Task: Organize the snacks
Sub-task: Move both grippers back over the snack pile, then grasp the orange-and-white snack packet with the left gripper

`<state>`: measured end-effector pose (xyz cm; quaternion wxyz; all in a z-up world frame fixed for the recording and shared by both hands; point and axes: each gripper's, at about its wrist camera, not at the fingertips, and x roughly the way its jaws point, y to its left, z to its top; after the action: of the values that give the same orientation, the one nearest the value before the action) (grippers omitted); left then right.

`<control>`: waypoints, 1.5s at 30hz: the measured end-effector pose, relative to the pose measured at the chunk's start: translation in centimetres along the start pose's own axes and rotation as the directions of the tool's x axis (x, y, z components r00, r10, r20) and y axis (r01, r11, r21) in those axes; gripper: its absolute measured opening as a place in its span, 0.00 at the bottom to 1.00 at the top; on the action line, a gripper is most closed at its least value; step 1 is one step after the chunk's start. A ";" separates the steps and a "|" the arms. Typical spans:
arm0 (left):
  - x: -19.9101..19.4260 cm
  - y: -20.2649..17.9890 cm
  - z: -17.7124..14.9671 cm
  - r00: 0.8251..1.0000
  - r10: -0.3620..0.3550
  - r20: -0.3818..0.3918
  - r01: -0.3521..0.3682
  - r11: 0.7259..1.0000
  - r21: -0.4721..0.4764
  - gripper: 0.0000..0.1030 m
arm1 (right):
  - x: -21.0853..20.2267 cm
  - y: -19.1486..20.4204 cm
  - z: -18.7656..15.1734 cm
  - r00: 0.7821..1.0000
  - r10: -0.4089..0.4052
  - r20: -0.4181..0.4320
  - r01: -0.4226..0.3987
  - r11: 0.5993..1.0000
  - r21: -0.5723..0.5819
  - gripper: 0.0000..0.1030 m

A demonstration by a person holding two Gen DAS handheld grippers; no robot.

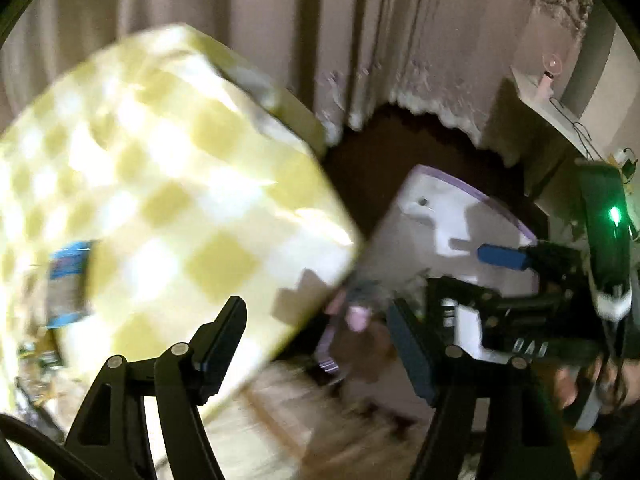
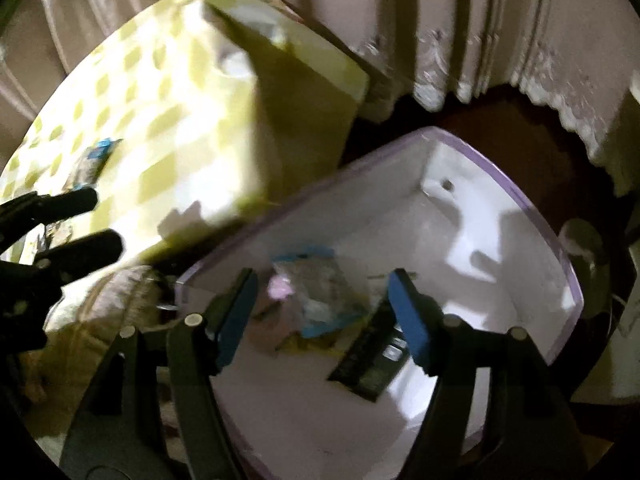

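A white bin with a purple rim [image 2: 560,248] stands beside the table and holds several snack packets: a blue-edged clear one [image 2: 324,300], a dark one [image 2: 372,364] and a small pink one [image 2: 280,286]. My right gripper [image 2: 322,312] is open and empty above the bin's inside. My left gripper [image 1: 316,340] is open and empty over the table's corner; it shows at the left of the right wrist view [image 2: 100,220]. A blue-edged snack packet [image 1: 66,284] lies on the yellow-checked tablecloth [image 1: 160,184], also seen in the right wrist view [image 2: 94,162]. The frames are blurred.
The bin [image 1: 472,200] shows right of the table corner in the left wrist view, with the right gripper [image 1: 500,258] over it. Curtains [image 2: 440,20] hang behind. More packets [image 1: 36,356] lie at the table's left edge. The floor by the bin is dark.
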<state>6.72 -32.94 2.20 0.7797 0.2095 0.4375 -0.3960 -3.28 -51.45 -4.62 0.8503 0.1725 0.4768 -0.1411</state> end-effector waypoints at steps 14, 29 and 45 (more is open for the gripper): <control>-10.4 25.0 -15.2 0.965 0.260 0.014 -0.193 0.751 -0.631 0.71 | 1.4 13.7 3.7 0.989 0.146 0.004 -0.142 0.968 -0.207 0.77; -8.4 39.6 -26.9 0.986 0.166 -0.027 -0.027 -0.001 -1.000 0.75 | 6.1 25.5 7.9 0.986 0.168 -0.011 -0.164 0.942 -0.293 0.82; -5.9 39.9 -21.3 0.946 0.280 -0.164 -0.248 0.296 -0.922 0.50 | 9.4 29.3 10.3 0.988 0.151 -0.006 -0.147 0.952 -0.269 0.83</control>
<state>25.85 7.86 -4.90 0.8181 -0.2098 0.5326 0.0557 21.15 -30.18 -3.03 0.8774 0.0902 0.4710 -0.0119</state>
